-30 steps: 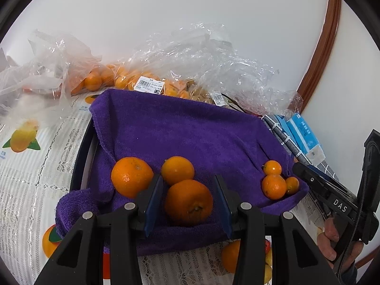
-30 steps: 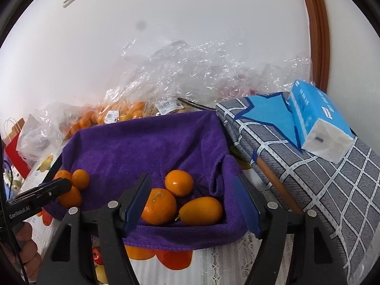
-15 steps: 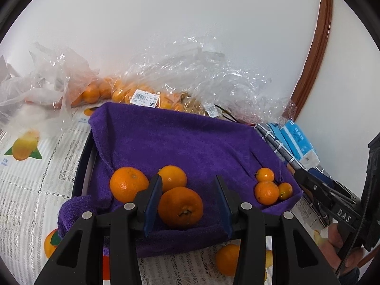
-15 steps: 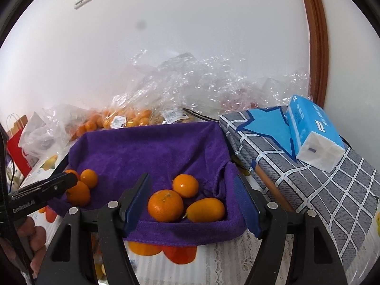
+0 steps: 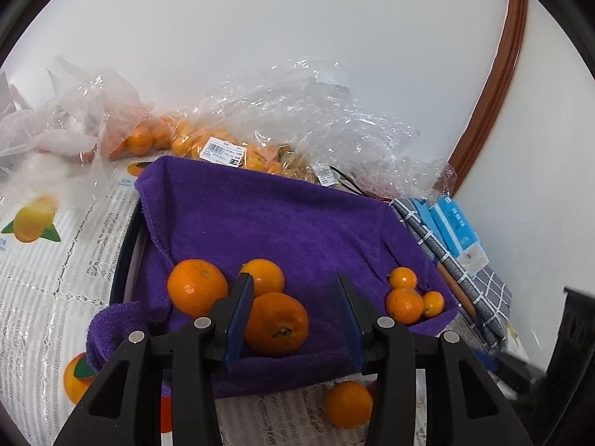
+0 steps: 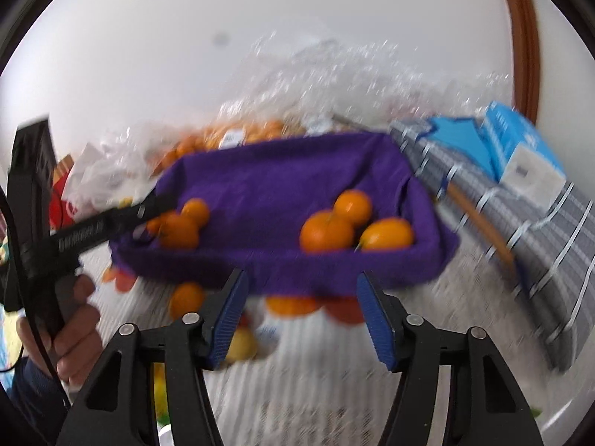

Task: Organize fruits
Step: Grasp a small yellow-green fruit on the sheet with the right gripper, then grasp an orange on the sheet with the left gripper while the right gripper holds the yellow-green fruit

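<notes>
A tray lined with a purple towel (image 5: 297, 223) (image 6: 282, 186) holds two groups of oranges. Three large oranges (image 5: 197, 286) lie at its near left. Three smaller ones (image 5: 403, 304) (image 6: 327, 230) sit at its right corner. My left gripper (image 5: 293, 282) (image 6: 160, 204) hovers over the near left corner, open. One large orange (image 5: 277, 323) lies on the towel between its fingers, close to the left pad and apart from the right one. My right gripper (image 6: 302, 277) hangs over the tablecloth in front of the tray. Its jaws are closing with nothing between them.
Clear plastic bags of small oranges (image 5: 223, 148) are heaped against the white wall behind the tray. A folded grey checked cloth (image 6: 502, 223) with a blue tissue pack (image 6: 520, 156) lies to the right. The lace tablecloth (image 5: 55, 278) carries printed fruit. A hand (image 6: 74, 327) holds the left gripper.
My right gripper has drawn back from the tray, which now lies beyond its fingertips, and its jaws stand narrower. That view is now blurred. The left gripper has hardly moved.
</notes>
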Available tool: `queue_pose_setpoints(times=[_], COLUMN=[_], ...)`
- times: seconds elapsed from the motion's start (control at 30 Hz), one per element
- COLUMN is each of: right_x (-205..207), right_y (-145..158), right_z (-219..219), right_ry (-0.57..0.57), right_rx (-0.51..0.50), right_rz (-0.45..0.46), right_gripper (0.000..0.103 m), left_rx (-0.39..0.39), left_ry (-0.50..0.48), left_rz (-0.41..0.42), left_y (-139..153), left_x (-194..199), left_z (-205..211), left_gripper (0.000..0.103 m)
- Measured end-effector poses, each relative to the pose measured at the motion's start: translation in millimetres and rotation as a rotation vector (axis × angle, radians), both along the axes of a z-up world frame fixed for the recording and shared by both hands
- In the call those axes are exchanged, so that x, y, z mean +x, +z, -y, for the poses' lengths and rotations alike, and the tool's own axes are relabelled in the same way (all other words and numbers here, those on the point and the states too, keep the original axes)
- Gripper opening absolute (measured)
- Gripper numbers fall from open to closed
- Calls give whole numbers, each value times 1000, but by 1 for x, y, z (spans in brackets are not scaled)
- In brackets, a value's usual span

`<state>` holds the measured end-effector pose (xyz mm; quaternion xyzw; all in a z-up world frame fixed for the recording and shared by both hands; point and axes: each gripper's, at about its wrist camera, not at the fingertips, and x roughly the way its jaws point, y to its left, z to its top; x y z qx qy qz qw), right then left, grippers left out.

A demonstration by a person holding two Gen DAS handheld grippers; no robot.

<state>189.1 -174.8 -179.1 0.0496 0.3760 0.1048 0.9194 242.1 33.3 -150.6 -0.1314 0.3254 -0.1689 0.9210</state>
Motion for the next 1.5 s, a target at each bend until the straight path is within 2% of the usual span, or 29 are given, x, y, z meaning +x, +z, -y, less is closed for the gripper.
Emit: queue_pose_setpoints(times=[0.17, 0.33, 0.4, 0.47, 0.5, 0.63, 0.73, 0.9, 1.1, 1.3, 1.5], right_x=[-8, -4, -8, -8, -9, -16, -24, -19, -21, -28, -29], right_y=[-12, -25, -25, -27, -27, -23, -19, -28, -25, -20, -16], right_z=[-17, -19, -21, -22, -20, -7, 9, 21, 20, 36, 42], right_ry=[32, 53, 51, 48, 40, 1, -77, -101, -128, -193, -247], right_rx=[-30, 15, 10, 3, 2, -12, -88, -80, -104, -31, -17], right_rz=[-57, -125, -122, -125, -125, -91, -36, -91, -62, -24, 1], right_gripper=[53, 40, 38, 28, 27, 27, 27, 27, 27, 27, 27], left_rx=[23, 37, 49, 52, 57, 47, 43, 43, 43, 36, 28], left_ry=[-8, -13, -14, -14, -16, -13, -12, -20, -27, -42, -127], left_rz=[14, 21, 28, 28, 25, 23, 22, 4, 4, 13, 55], left_y=[1, 1, 1, 0, -1, -1, -1, -3, -4, -1, 8], left_x=[-2, -1, -2, -1, -1, -1, 0, 2, 2, -3, -24], left_z=[5, 5, 7, 7, 8, 6, 5, 6, 6, 7, 19], left_gripper=[42, 42, 42, 42, 42, 42, 42, 42, 42, 42, 42])
